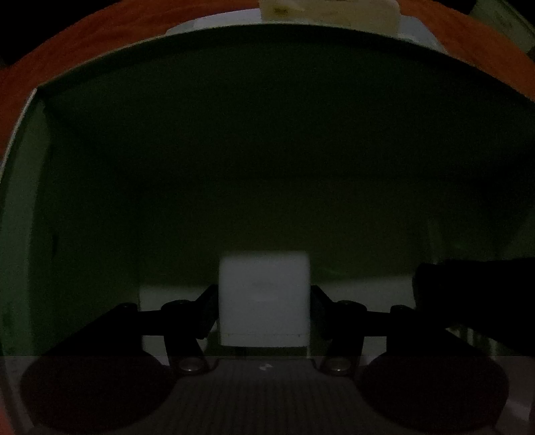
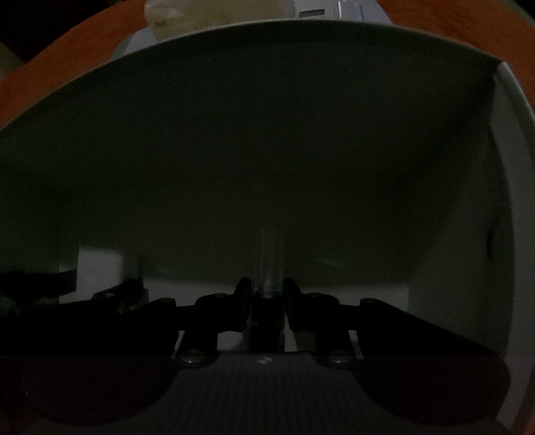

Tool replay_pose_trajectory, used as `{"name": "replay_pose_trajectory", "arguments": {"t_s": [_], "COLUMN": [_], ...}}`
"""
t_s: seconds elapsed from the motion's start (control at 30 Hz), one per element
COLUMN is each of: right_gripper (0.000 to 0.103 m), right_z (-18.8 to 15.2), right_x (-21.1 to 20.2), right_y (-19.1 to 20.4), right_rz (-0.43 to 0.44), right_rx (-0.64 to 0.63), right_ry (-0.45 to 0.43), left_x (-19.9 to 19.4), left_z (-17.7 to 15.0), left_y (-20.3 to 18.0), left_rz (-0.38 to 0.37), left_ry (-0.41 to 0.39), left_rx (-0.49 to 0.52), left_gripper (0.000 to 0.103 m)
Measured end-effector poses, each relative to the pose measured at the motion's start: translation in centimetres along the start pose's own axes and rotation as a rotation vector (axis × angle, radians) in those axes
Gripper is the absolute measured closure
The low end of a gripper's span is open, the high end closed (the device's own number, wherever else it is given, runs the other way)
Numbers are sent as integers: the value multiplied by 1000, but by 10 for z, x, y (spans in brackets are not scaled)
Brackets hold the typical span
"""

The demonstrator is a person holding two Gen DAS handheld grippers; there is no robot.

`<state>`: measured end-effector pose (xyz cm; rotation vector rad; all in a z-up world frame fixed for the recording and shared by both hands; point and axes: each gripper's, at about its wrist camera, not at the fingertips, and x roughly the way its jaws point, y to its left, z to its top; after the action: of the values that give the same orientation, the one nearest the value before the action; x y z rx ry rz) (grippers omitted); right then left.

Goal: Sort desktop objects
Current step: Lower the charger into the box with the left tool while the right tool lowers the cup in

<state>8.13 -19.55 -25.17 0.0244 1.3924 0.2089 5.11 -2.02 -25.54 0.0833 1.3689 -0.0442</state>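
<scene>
Both grippers are low inside a dark, pale-walled storage box (image 1: 267, 100). My left gripper (image 1: 264, 297) is shut on a white square block (image 1: 264, 297), held between its black fingers near the box floor. My right gripper (image 2: 267, 294) is shut on a thin pen-like stick (image 2: 267, 261) with a clear tip and dark body, pointing forward. In the right wrist view the white block (image 2: 98, 267) and the left gripper's fingers (image 2: 40, 284) show at the left. In the left wrist view the right gripper shows as a dark shape (image 1: 474, 294) at the right.
The box (image 2: 511, 100) stands on a reddish-brown wooden desk (image 1: 67, 57). Beyond its far wall sit a cream-coloured object (image 1: 327, 11) and a grey device (image 2: 334, 11). The box walls close in on the left, right and far sides.
</scene>
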Motion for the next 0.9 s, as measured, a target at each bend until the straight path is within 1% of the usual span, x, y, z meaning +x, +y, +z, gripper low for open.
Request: {"name": "replay_pose_trajectory", "arguments": {"t_s": [0.13,0.33,0.4,0.53,0.63,0.73,0.9], "right_gripper": [76,76,76,76,76,75,75], "right_z": [-1,-5,-7,-16,-12,-5,-4], "right_x": [-10,-37,-49,-66,-81,-84,-113], "right_y": [-2,-2,0,-2,-1,7,7], "right_rz": [0,0,-3,-13,-14,-24,-20], "right_rx": [9,18,19,10,12,16,33], "right_ry": [-12,-48,-65,-94,-110,-130,-164], "left_x": [-9,-44,-56,-68,-79,-95,-125], "left_z": [-2,-7,-4,4,8,6,-1], "left_y": [1,4,5,13,18,21,25], "left_rz": [-7,-29,-34,-47,-54,-59,-61], "left_ry": [-15,-77,-95,-124,-141,-163,-193], "left_rx": [-10,-19,-25,-38,-47,-58,-65], "left_gripper": [52,53,53,53,53,53,53]}}
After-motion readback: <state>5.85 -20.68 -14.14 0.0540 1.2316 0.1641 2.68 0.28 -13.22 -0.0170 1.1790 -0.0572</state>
